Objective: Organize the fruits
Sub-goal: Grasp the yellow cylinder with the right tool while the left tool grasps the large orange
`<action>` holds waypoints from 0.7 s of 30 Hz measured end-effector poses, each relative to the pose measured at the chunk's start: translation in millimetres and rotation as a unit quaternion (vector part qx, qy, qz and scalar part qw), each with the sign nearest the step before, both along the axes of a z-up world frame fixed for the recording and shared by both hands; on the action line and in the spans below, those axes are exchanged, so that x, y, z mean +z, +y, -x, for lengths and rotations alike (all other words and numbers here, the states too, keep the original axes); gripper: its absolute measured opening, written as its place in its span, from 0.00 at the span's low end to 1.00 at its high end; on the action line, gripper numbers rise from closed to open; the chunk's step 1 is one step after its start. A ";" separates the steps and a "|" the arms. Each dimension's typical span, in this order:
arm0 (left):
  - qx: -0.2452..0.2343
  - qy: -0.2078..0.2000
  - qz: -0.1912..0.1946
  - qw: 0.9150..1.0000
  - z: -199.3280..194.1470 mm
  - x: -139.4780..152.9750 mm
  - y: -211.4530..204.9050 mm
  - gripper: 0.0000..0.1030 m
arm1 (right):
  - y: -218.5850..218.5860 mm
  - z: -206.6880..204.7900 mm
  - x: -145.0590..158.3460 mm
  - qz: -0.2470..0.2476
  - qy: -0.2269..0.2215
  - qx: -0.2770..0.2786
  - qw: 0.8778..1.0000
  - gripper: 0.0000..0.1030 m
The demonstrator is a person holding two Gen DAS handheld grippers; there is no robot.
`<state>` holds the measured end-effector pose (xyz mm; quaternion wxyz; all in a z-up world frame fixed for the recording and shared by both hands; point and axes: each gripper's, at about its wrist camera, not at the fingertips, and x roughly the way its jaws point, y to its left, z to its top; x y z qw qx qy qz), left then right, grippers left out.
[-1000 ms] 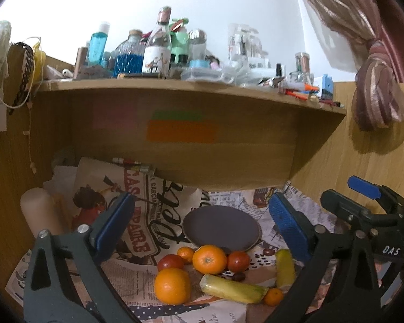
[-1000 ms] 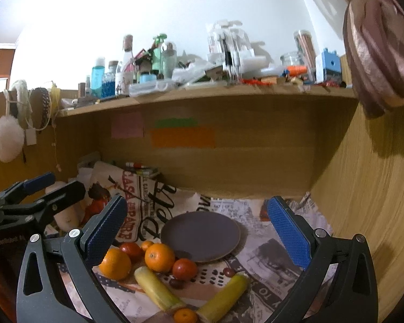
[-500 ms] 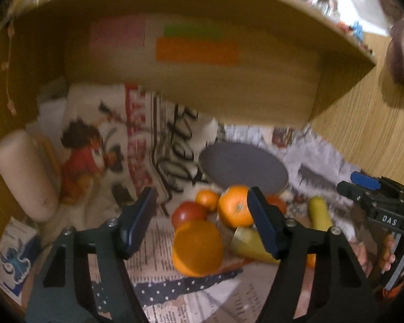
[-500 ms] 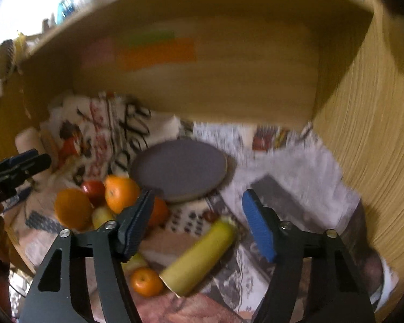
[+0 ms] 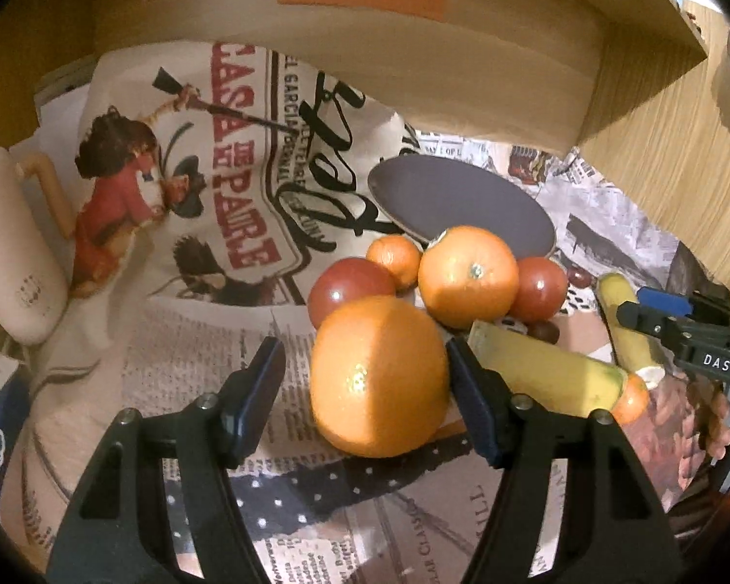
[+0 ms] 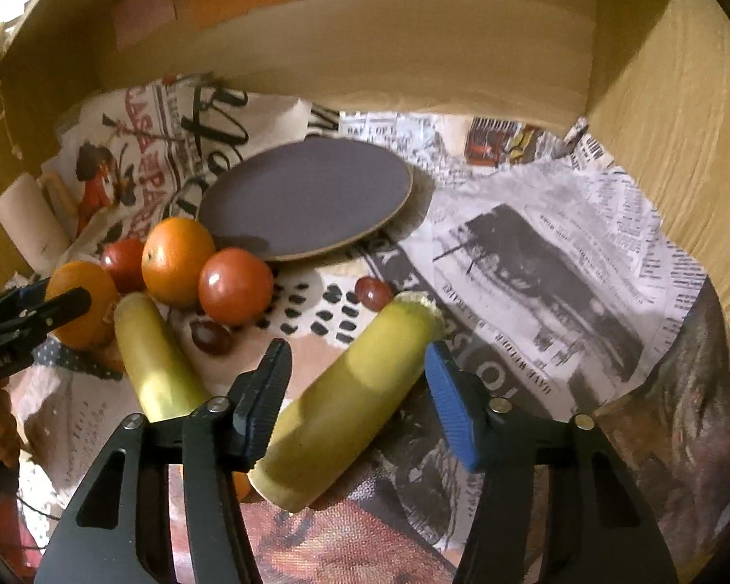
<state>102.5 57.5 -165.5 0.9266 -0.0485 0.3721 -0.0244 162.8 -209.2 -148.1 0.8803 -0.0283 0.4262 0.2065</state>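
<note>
Orange, round, large fruit [image 5: 379, 377] sits between left tool [image 5: 365, 399] pads; right pad touching, left pad a gap away, not gripped. Right tool [image 6: 357, 392] closing astride yellow cut banana piece [image 6: 345, 389], unclamped. Grey round plate [image 6: 306, 194] at 12 o'clock. Judgement: centre each fruit, squeeze gently, lift straight.
</note>
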 end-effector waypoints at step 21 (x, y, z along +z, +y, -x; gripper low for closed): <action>-0.011 0.032 0.020 0.999 -5.9 -11.1 1.5 0.55 | -5.6 -8.1 -13.3 0.048 0.043 0.029 0.998 0.34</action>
